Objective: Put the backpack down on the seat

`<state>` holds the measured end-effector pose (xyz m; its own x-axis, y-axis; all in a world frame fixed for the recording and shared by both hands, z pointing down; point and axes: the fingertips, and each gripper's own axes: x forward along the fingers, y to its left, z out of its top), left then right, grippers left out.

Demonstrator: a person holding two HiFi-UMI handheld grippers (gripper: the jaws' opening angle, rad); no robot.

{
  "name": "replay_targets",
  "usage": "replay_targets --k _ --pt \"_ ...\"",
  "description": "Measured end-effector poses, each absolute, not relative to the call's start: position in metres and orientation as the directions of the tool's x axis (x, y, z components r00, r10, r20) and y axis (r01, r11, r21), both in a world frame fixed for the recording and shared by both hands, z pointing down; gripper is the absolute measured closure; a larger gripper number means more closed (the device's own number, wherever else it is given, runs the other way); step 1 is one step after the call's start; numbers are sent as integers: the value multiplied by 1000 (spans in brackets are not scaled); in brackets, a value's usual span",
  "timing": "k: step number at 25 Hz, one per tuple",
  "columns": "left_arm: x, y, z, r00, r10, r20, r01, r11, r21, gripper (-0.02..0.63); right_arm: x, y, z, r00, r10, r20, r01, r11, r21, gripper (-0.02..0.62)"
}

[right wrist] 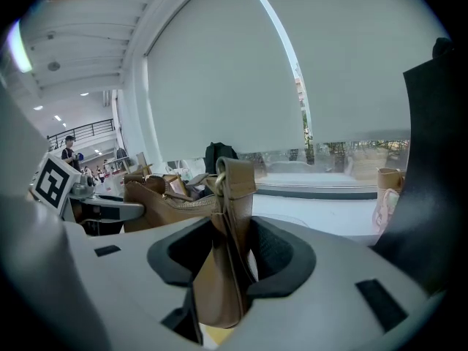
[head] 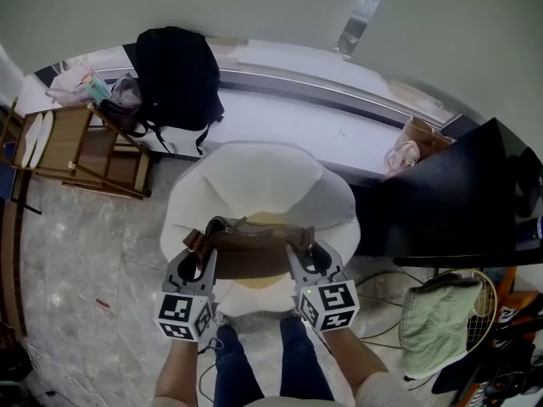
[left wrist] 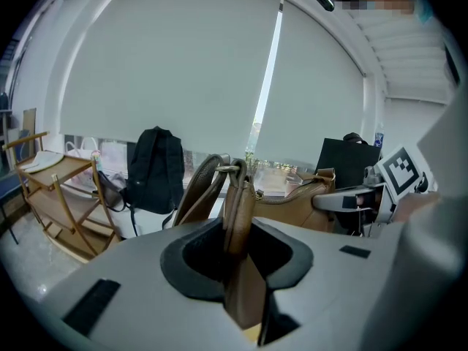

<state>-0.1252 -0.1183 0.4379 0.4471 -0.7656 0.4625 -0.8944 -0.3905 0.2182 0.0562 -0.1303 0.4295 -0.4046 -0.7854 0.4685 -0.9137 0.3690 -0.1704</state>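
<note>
No legible text, labels, brands or numbers

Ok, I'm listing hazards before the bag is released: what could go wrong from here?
1. The left gripper and right gripper each pinch only a narrow strap tab of the brown bag; if one slips, the bag could swing and tip.
2. It hangs over the white seat's front half, so released there it might slide off the front.
</note>
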Motion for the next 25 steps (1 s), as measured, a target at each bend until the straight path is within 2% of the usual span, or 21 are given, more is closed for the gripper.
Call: replay_targets --k 25 --pt "-102 -153 590 465 -683 563 -882 -412 229 499 81 -161 585 -373 -733 568 -926 327 -186 417"
